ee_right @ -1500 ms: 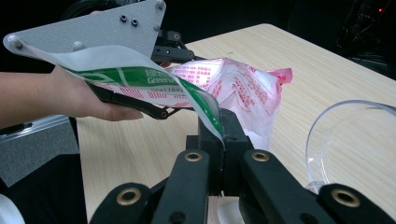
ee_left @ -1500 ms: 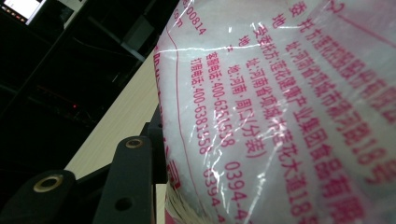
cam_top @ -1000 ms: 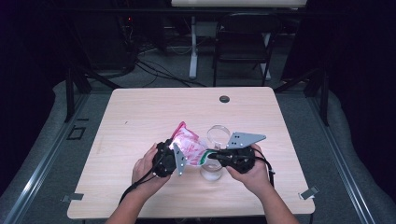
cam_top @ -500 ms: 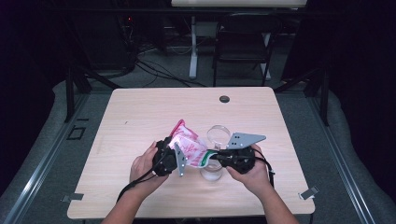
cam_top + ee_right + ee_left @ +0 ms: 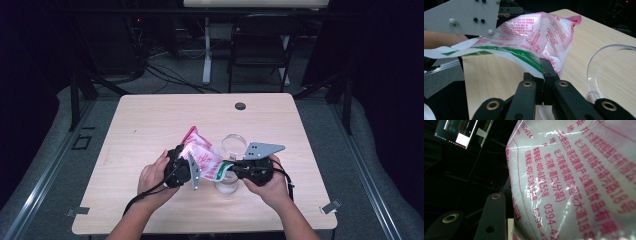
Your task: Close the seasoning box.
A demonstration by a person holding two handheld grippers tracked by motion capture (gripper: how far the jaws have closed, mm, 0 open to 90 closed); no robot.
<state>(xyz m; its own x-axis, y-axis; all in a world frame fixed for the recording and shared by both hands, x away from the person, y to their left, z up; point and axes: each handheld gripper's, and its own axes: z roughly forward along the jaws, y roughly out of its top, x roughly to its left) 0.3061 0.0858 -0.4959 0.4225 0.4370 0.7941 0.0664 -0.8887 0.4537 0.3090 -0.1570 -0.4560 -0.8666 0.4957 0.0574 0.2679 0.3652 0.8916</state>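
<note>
A clear plastic bag (image 5: pixel 204 156) with pink print and a green-and-white top edge is held up just above the near middle of the tabletop (image 5: pixel 150 120), between two hand-held tongs. The right tongs (image 5: pixel 234 169) are clamped shut on the bag's green-striped edge; in the right gripper view the jaws meet on that edge (image 5: pixel 534 65), and the film curls away to the left. The left tongs (image 5: pixel 186 165) sit at the bag's left side, but how their jaws stand cannot be told: in the left gripper view the bag (image 5: pixel 579 180) presses so close to the camera that it covers most of the jaws, and only one dark jaw edge shows at the lower left. The print there is blurred toward the lower right. The white contents are hard to identify through the film.

A clear round container (image 5: pixel 234 144) stands on the tabletop just beyond the right tongs; its near part is hidden behind them, and in the right gripper view its rim (image 5: pixel 599 62) is cut off by the right edge. A second clear piece (image 5: pixel 226 186) lies below the bag, partly covered by it. A small dark grommet (image 5: pixel 240 106) sits near the far edge.
</note>
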